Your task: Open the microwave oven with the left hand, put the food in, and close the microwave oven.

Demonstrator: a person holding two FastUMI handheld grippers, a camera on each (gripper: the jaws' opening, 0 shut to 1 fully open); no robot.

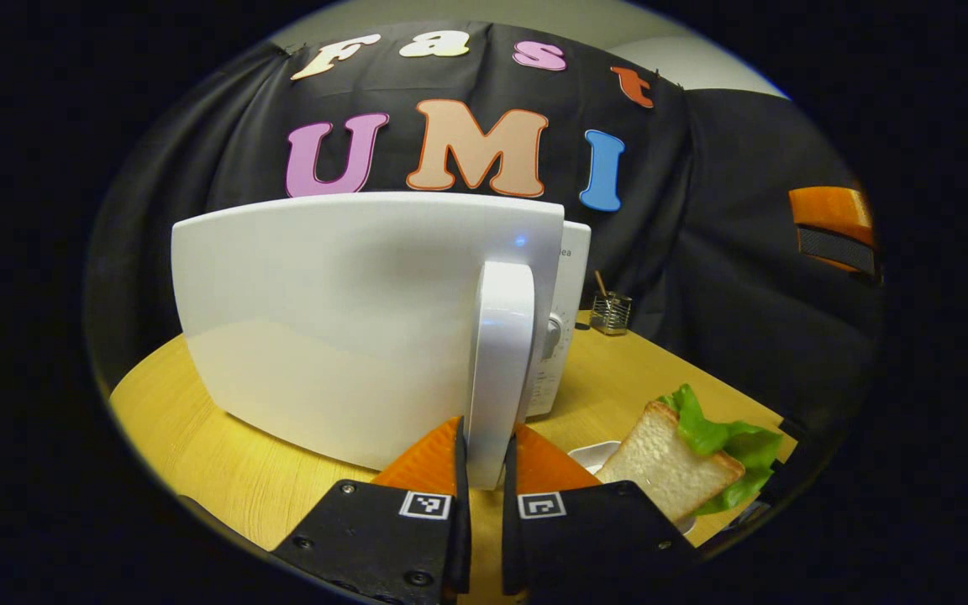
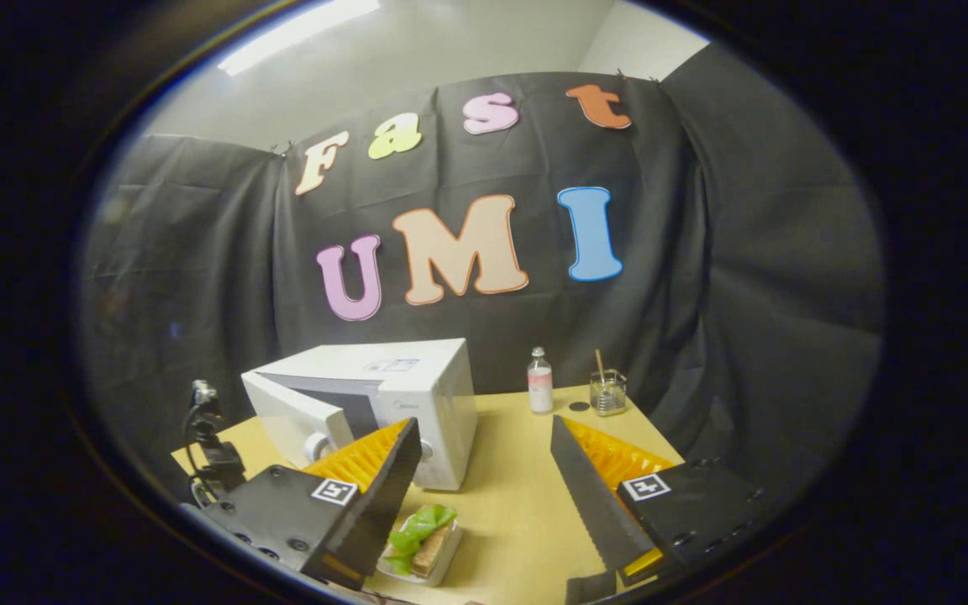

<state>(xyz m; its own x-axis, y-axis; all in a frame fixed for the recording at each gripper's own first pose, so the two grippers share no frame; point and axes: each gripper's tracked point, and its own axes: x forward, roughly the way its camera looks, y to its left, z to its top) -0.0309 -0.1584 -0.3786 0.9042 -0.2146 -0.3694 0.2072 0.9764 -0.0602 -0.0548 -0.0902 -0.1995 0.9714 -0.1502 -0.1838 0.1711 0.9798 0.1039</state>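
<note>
My left gripper (image 1: pixel 484 470) is clamped on the handle (image 1: pixel 499 370) of the one microwave (image 2: pixel 417 395), its door (image 1: pixel 349 319) partly swung open. My right gripper (image 2: pixel 484 496) hangs wide open above the single sandwich (image 2: pixel 419 538) on its plate (image 2: pixel 442 561); one bottle (image 2: pixel 539 381) and one glass (image 2: pixel 607 391) stand behind.

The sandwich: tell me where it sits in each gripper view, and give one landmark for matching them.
Left gripper view: the sandwich sits at lower right, right of the left gripper shut on the microwave door handle.
Right gripper view: bottom centre, on a white dish, beside the right gripper's left finger.
Shared landmark: the white microwave.
</note>
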